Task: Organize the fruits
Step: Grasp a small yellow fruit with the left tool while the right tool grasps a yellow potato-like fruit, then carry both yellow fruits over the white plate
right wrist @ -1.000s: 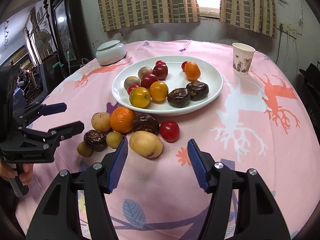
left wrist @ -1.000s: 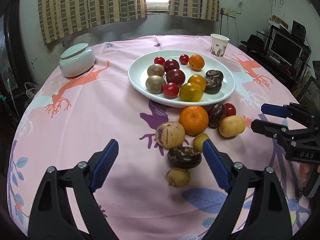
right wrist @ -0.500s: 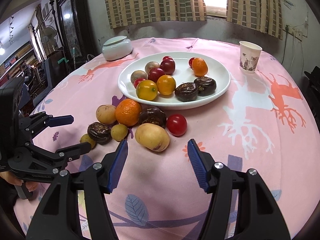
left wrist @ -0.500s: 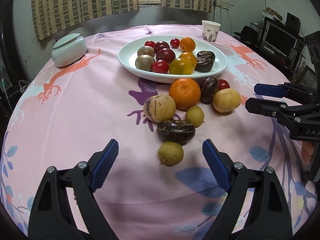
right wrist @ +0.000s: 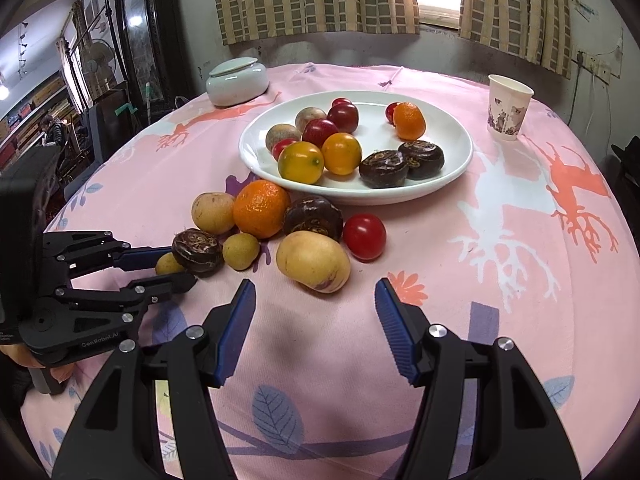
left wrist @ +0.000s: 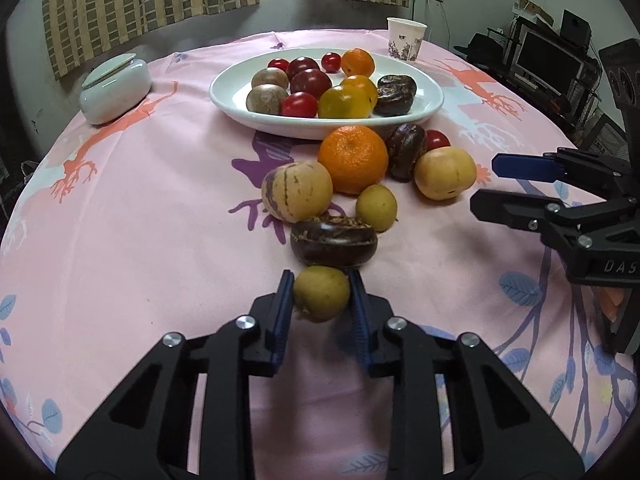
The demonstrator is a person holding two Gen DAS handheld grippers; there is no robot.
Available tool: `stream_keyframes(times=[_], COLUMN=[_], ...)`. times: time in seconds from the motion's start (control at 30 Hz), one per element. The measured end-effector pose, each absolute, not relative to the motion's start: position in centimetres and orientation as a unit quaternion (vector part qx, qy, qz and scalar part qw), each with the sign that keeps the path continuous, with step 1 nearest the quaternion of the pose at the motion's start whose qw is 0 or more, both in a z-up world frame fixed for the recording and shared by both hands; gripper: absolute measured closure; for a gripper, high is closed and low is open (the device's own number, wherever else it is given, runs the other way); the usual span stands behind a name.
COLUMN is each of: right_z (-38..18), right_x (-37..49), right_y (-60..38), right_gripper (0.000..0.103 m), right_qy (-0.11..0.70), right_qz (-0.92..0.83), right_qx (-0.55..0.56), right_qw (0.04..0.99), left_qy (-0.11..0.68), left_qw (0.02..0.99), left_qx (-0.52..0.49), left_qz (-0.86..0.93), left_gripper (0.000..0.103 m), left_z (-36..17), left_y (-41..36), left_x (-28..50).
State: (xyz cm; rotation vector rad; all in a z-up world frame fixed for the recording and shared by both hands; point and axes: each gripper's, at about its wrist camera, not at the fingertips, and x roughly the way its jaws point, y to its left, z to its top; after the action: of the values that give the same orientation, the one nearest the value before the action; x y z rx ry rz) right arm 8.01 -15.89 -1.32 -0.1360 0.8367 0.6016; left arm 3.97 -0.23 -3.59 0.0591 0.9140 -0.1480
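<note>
My left gripper [left wrist: 320,300] is shut on a small yellow-green fruit [left wrist: 321,298] on the pink tablecloth; it also shows in the right wrist view [right wrist: 168,265]. Just beyond lie a dark brown fruit [left wrist: 333,242], a striped pale melon [left wrist: 297,191], an orange [left wrist: 353,159], a second small yellow fruit [left wrist: 376,207] and a yellow fruit [left wrist: 445,173]. A white plate [left wrist: 428,98] holds several fruits. My right gripper [right wrist: 316,304] is open and empty, just short of the yellow fruit [right wrist: 313,261] and a red tomato [right wrist: 364,236].
A white lidded jar [left wrist: 115,87] stands at the back left. A paper cup [left wrist: 406,39] stands behind the plate to the right. Curtains and a window are behind the table. Dark furniture and a monitor [left wrist: 548,62] stand beyond the right edge.
My left gripper moved forward and closed its fingers on the small yellow-green fruit. My right gripper crept closer to the loose fruit and stayed open.
</note>
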Motion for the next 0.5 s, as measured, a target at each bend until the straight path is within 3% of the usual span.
stream_keyframes(times=[0.17, 0.37, 0.5], right_z=[-1.6, -2.5, -2.7], right_x=[8.2, 10.0, 10.3], right_y=[-14.5, -13.2, -12.7], right_gripper=[0.041, 0.056, 0.057], right_qy=[0.393, 0.421, 0.419], right_qz=[0.272, 0.258, 0.251], right_qx=[-0.087, -0.095, -0.108], right_qw=[0.874, 0.864, 0.866], left_qy=[0.441, 0.441, 0.443], left_qw=[0.894, 0.894, 0.893], left_qx=[0.026, 0.025, 0.022], left_qz=[-0.075, -0.077, -0.076], left_gripper=[0.075, 0.075, 0.075], left_z=[-3.7, -3.6, -3.6], left_y=[-0.2, -0.2, -0.1], left_x=[4.0, 4.0, 4.0])
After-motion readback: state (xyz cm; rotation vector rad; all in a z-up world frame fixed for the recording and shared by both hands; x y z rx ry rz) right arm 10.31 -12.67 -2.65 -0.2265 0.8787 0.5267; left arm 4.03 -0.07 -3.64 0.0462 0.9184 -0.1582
